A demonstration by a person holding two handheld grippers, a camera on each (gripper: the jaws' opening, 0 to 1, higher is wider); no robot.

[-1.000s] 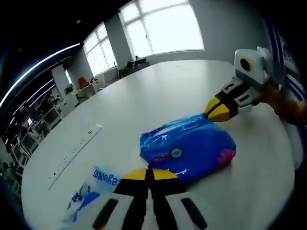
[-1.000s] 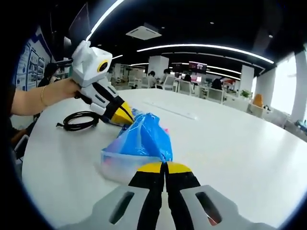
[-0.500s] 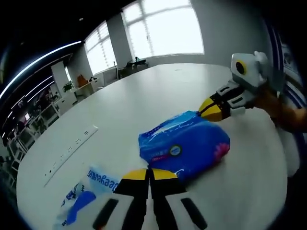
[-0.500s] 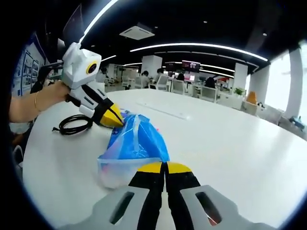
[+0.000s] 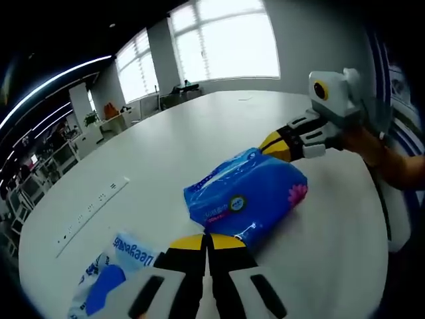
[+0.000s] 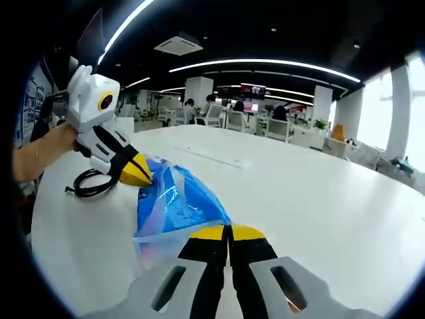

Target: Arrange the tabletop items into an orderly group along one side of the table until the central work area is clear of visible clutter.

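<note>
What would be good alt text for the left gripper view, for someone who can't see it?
Two yellow-tipped grippers pinch opposite ends of a blue plastic pack on a white table: the left gripper shut at the near edge, the right gripper at the far end. A smaller blue-and-white packet lies nearby, with office windows behind.

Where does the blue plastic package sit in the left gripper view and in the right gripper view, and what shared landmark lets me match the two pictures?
Left gripper view: the blue plastic package lies at centre, just above the left gripper, with the right gripper at its upper right end.
Right gripper view: the package lies lower left of centre, running up from the right gripper.
Shared landmark: the long white power strip on the white table.
</note>
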